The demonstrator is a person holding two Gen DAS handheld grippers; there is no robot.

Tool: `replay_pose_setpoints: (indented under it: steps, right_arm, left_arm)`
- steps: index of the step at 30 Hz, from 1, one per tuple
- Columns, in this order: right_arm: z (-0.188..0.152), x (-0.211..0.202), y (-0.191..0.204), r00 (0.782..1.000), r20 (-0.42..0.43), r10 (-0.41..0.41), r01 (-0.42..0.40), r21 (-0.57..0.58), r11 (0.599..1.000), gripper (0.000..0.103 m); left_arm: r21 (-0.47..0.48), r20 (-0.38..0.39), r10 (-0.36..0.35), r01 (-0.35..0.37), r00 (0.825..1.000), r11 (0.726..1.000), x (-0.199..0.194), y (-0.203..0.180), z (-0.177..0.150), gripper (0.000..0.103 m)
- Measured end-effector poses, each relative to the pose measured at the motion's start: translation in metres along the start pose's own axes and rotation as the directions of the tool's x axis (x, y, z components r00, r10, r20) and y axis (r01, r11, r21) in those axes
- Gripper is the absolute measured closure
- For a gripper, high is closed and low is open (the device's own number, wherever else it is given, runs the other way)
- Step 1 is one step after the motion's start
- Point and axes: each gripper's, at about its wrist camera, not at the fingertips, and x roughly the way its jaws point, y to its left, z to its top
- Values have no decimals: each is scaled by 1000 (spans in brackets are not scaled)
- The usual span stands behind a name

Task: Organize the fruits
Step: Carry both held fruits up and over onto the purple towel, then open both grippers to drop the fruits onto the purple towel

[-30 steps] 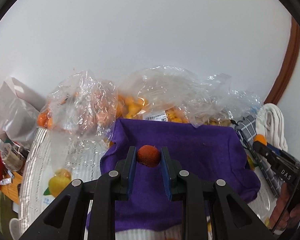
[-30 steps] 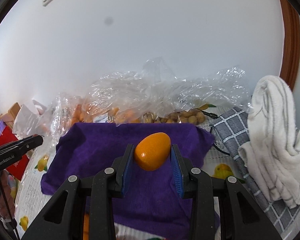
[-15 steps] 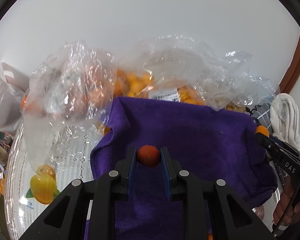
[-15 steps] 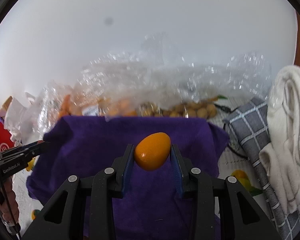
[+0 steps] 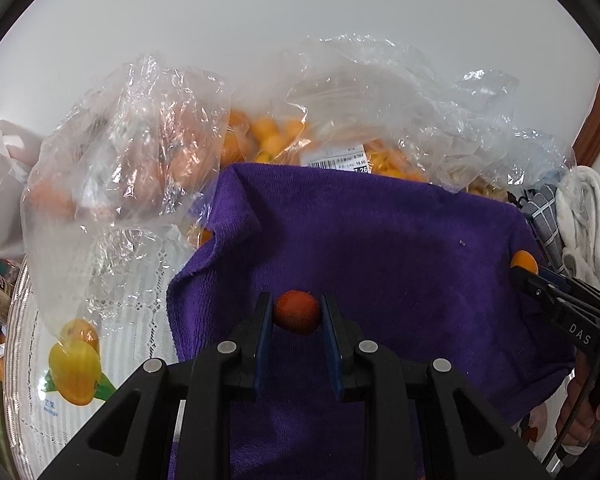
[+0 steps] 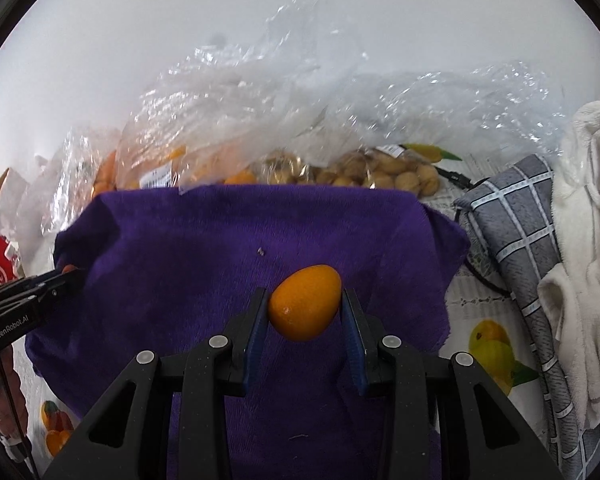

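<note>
My left gripper [image 5: 296,312] is shut on a small red berry-like fruit [image 5: 297,312] and holds it just above the purple towel [image 5: 380,248]. My right gripper [image 6: 305,308] is shut on an orange kumquat [image 6: 305,307] over the same towel [image 6: 220,240]. The right gripper also shows at the right edge of the left wrist view [image 5: 524,266], and the left one at the left edge of the right wrist view [image 6: 66,274]. Clear plastic bags with orange fruit [image 5: 268,136] and brown round fruit [image 6: 380,172] lie behind the towel.
A crumpled clear bag [image 5: 120,152] lies left of the towel. A grey checked cloth [image 6: 516,232] and a white towel [image 6: 580,248] lie to the right. The tablecloth [image 5: 100,320] is white with printed fruit. A white wall stands behind the bags.
Both grippers have come lower and closer over the purple towel, each still holding its fruit. The bags behind now look nearer.
</note>
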Motion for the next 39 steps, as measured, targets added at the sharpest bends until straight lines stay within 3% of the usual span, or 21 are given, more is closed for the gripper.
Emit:
replay_pose_setpoints:
  steps: [9,21,25,33,36,38,39]
  right_arm:
    - [-6,16,1,998,-56,-21,21,-7,1000,67]
    - [-8,18,2,998,-55,-32,31,-24,999,66]
    - [-7,17,5,998,-64,-28,26,-26,999,52]
    - [-5,0,9,998,12,-62,63,-42,997,36]
    - [-3,-10,6,997,45,-63,64,-13,998,32]
    - [-1,-16,4,996,61,-72,72,6,997,32]
    - [0,-18,3,995,67,-76,75,13,997,32]
  left_arm:
    - [21,-31,15,-15,999,1000,11,-6,-3,80]
    - [30,-59,25,-23,998,999,24,-17,-5,80]
    - [37,-56,28,-26,998,999,25,-19,-3,80]
    - [28,-73,8,-6,997,1000,22,-14,-1,78]
    - [25,-75,-1,3,997,1000,17,-13,0,72]
    - [25,-69,-7,9,998,1000,12,-13,1,62]
    - [24,-66,-8,9,998,1000,9,-14,2,50]
